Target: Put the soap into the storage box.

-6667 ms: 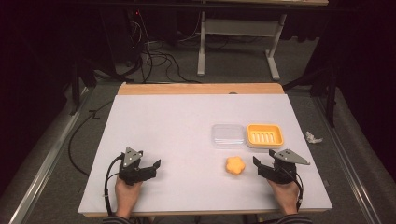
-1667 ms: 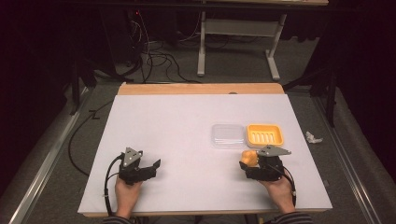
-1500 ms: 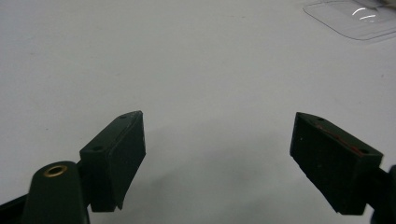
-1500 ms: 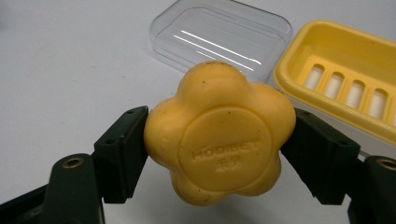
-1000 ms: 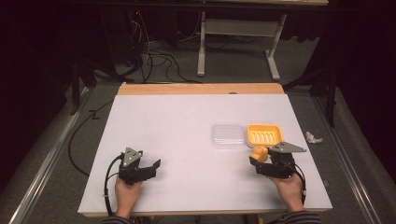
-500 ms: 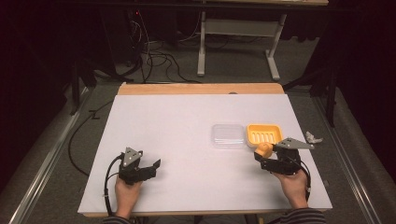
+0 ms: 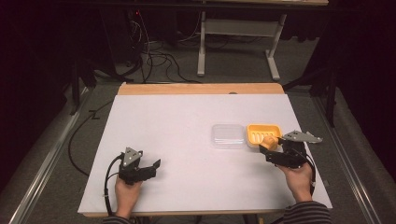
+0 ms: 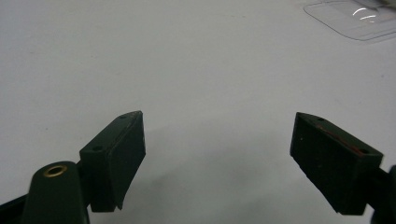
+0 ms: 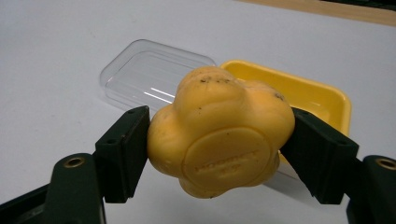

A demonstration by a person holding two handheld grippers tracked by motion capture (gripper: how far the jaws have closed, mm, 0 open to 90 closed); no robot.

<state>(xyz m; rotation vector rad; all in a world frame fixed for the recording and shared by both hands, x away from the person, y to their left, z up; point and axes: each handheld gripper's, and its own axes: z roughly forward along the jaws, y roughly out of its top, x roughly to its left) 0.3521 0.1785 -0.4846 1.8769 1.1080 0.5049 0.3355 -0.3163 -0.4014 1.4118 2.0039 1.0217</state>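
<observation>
White tabletop carries the left gripper near the front edge, jaws spread wide over bare surface. The right gripper pinches a lumpy yellow soap, dark-specked, just before the yellow tray and clear lid.

- Table: white matte top, rectangular, seen from above in the high view.
- Wooden strip: light brown, runs along the table's far edge.
- Floor: grey carpet around and beyond the table.
- Metal frame: pale, two upright legs with feet on the carpet and a crossbar between them, beyond the table's far edge.
- Cables: dark tangle on the carpet, left of the frame.
- Black cable: a single loop on the floor beside the table's left edge.
- Rails: metallic, one along each side of the table on the floor.
- Background: dark, detail unreadable.
</observation>
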